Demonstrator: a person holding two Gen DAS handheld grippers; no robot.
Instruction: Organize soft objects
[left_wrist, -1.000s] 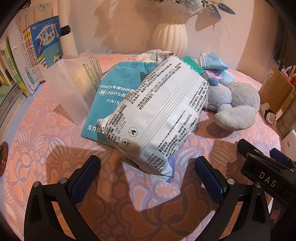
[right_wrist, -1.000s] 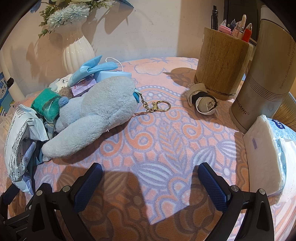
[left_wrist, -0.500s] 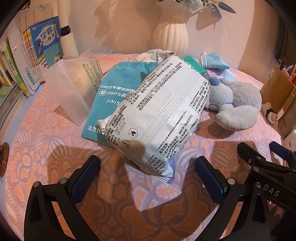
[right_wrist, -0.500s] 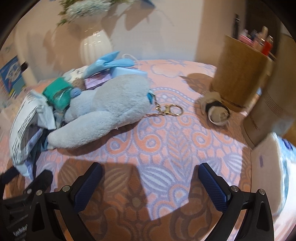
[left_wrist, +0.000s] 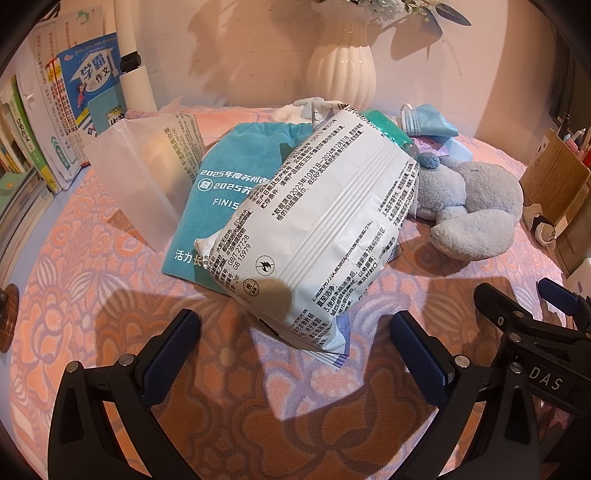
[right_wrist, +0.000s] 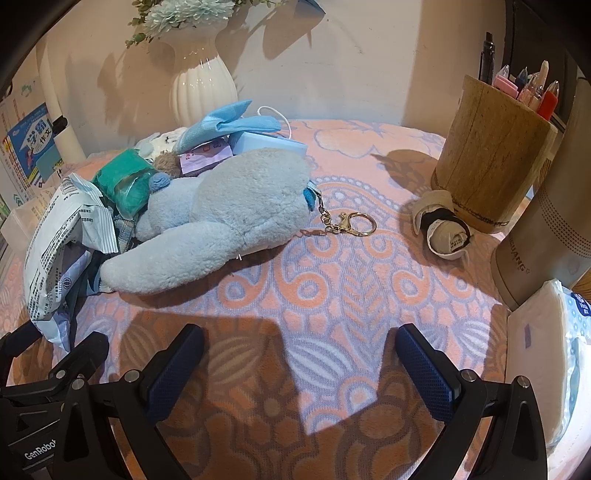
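A white printed wipes pack (left_wrist: 317, 225) lies on a teal towel (left_wrist: 229, 188), just beyond my open left gripper (left_wrist: 293, 354). Right of the pack rests a grey-blue plush toy (left_wrist: 469, 206) (right_wrist: 221, 218) with a gold keyring (right_wrist: 351, 223). Blue face masks (right_wrist: 236, 123) and a green packet (right_wrist: 127, 182) sit behind the plush. A rolled sock (right_wrist: 445, 230) lies by the pen holder. My right gripper (right_wrist: 299, 365) is open and empty over the patterned cloth, the plush ahead to its left. The pack's end (right_wrist: 59, 251) shows at the left of the right wrist view.
A white vase (left_wrist: 341, 75) stands at the back wall. Books (left_wrist: 51, 122) and a translucent bag (left_wrist: 144, 177) are at the left. A wooden pen holder (right_wrist: 487, 151), a tall cylinder (right_wrist: 543, 236) and a tissue pack (right_wrist: 546, 354) line the right. The right gripper's frame (left_wrist: 532, 347) shows low right.
The left view barely shifts. The right gripper swung left and came back right, ending a little closer to the plush; both stay open and nothing on the cloth moved.
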